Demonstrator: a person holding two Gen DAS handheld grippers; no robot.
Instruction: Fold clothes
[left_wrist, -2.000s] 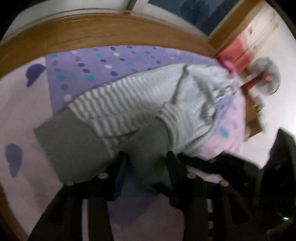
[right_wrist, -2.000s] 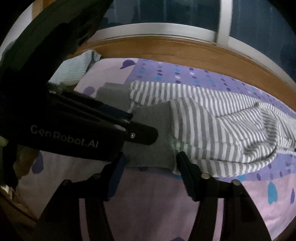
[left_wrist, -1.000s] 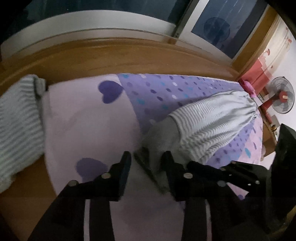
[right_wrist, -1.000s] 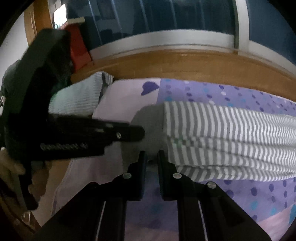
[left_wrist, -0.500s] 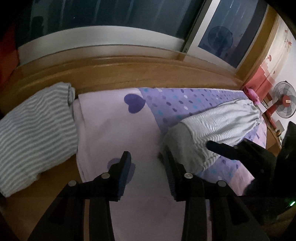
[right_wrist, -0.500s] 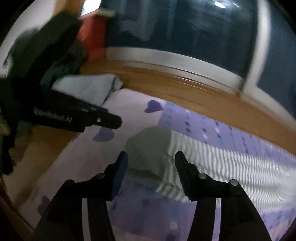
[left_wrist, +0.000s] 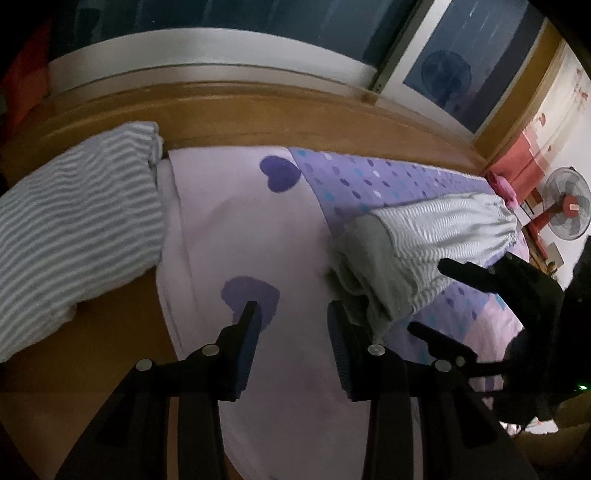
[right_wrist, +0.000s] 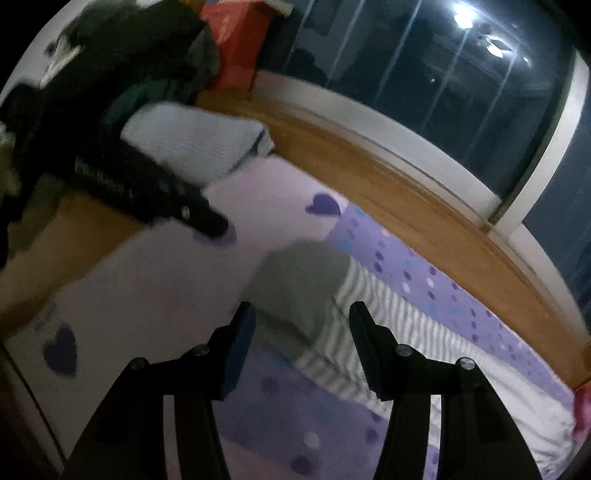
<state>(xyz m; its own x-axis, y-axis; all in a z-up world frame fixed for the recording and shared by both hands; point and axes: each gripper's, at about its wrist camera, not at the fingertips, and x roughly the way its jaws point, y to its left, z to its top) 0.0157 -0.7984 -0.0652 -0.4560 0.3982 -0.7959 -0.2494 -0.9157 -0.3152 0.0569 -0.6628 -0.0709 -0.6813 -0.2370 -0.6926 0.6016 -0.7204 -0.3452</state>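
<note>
Left gripper (left_wrist: 291, 314), right gripper (right_wrist: 301, 314): black angular fingers, blue inner pads, round silver screws, pale lettering on side

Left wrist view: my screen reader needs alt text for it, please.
The open left gripper hovers over a lilac heart-print sheet, empty. A folded grey-striped garment lies just right of it; another striped garment sits at left on the wooden ledge.

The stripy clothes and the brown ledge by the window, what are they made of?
The striped garment looks like soft knit cloth, probably cotton jersey: it wrinkles and droops, with a plain grey cuff. The ledge looks like varnished wood: orange-brown and faintly shiny.
</note>
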